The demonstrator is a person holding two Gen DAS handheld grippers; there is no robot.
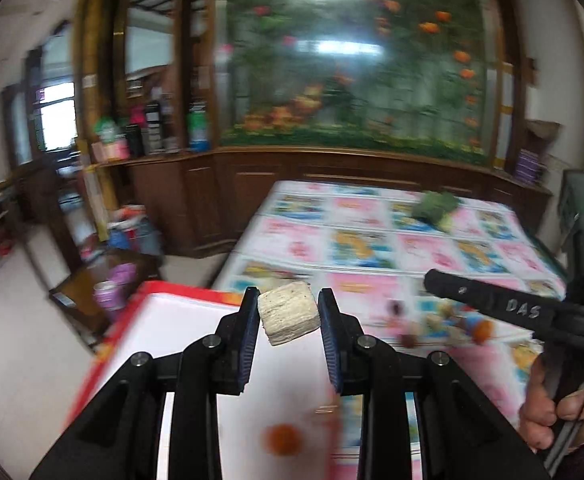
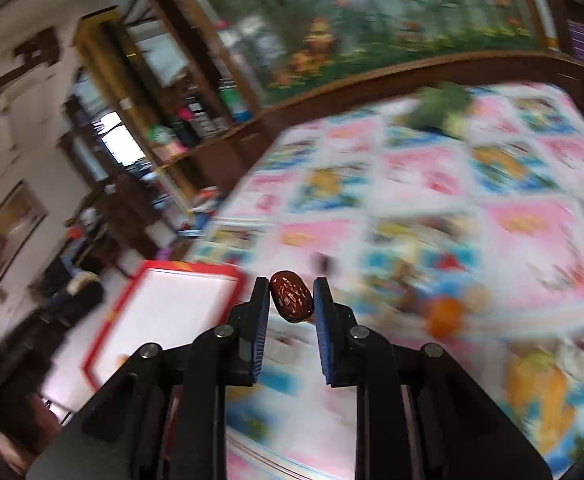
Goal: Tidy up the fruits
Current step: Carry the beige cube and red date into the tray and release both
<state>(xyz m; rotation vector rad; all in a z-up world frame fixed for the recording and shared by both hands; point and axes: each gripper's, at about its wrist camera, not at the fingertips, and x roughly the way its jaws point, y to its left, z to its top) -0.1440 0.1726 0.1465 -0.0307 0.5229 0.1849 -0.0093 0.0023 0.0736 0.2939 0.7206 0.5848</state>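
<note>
My left gripper [image 1: 288, 300] is shut on a pale, fibrous cube-shaped chunk [image 1: 288, 314], held above a white tray with a red rim [image 1: 148, 292]. A small orange fruit [image 1: 283, 439] lies blurred in that tray. My right gripper [image 2: 291, 286] is shut on a dark red wrinkled date [image 2: 291, 297], lifted over the table near the same red-rimmed tray [image 2: 164, 308]. Several small fruits, one of them orange [image 1: 480, 330], lie scattered on the cloth. In the left wrist view the other gripper [image 1: 492, 300] reaches in from the right, gripped by a hand [image 1: 552, 416].
The table wears a pink, blue and yellow cartoon cloth [image 1: 372, 248]. A green leafy bunch [image 1: 436, 206] lies at its far side. Behind stand a wooden cabinet [image 1: 252, 184] and a flower mural. Clutter sits on the floor at left [image 1: 112, 280].
</note>
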